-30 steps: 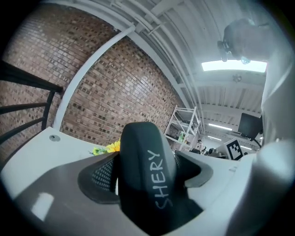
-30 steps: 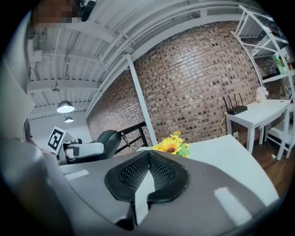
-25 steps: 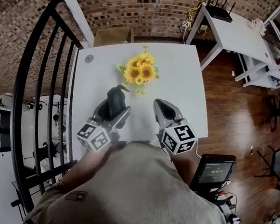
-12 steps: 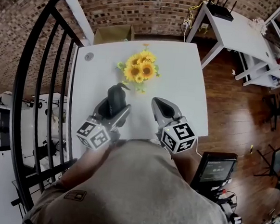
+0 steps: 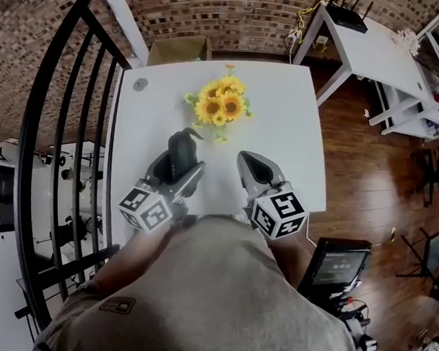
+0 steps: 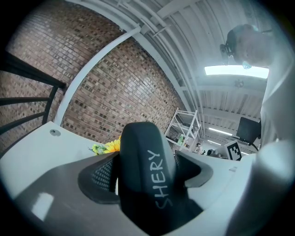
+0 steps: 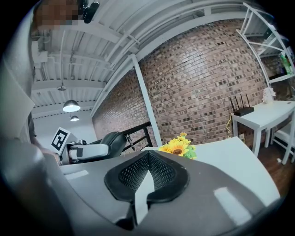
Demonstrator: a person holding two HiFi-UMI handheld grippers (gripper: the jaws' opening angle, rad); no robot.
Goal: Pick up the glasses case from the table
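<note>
The dark glasses case [image 5: 182,150], printed "SHERY", stands up between the jaws of my left gripper [image 5: 178,160] above the near part of the white table [image 5: 283,138]. In the left gripper view the case [image 6: 146,171] fills the gap between the two padded fingers [image 6: 99,177], so the left gripper [image 6: 145,161] is shut on it. My right gripper [image 5: 252,164] hovers beside it to the right. Its pads [image 7: 133,173] meet with nothing between them, so the right gripper [image 7: 146,177] is shut and empty. The right gripper view also shows the held case [image 7: 110,139] at the left.
A bunch of yellow sunflowers [image 5: 221,107] lies on the table beyond both grippers. A black stair railing [image 5: 65,121] runs along the table's left side. A cardboard box [image 5: 180,52] sits behind the table, and a white side table [image 5: 366,46] with a router stands at the back right.
The case stays clamped in the left gripper. Both grippers hold almost the same places over the table; only the view has shifted slightly.
</note>
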